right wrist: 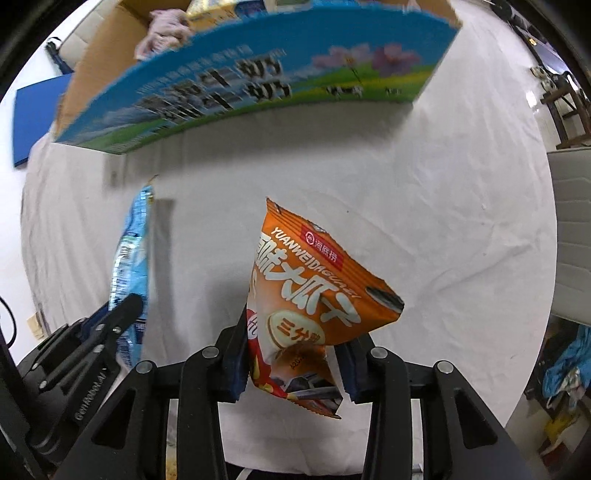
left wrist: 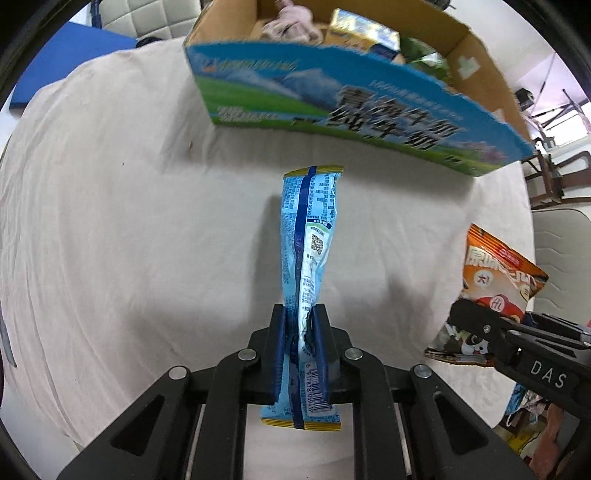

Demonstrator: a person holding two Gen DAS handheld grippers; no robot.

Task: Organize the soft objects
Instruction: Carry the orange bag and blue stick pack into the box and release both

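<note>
1. Nearest to us, our left gripper (left wrist: 300,328) is clamped on a light blue snack packet (left wrist: 309,236), which stands up between the pads, creased and pinched thin at the waist, clear of the cloth.
2. Our right gripper (right wrist: 295,354) is squeezed onto an orange snack bag (right wrist: 314,295), puffy and tilted, its lower corner hanging below the pads.
3. Below both lies the white tablecloth (left wrist: 129,221), with no other loose item on the stretch we see.
4. Farther off sits the open cardboard box (left wrist: 332,103), blue-printed outside, already holding a pink soft thing (left wrist: 291,22) and a yellow-blue packet (left wrist: 362,33).
5. We judge the sorting partly done: some goods are boxed, and these two packets are still to go in.
</note>
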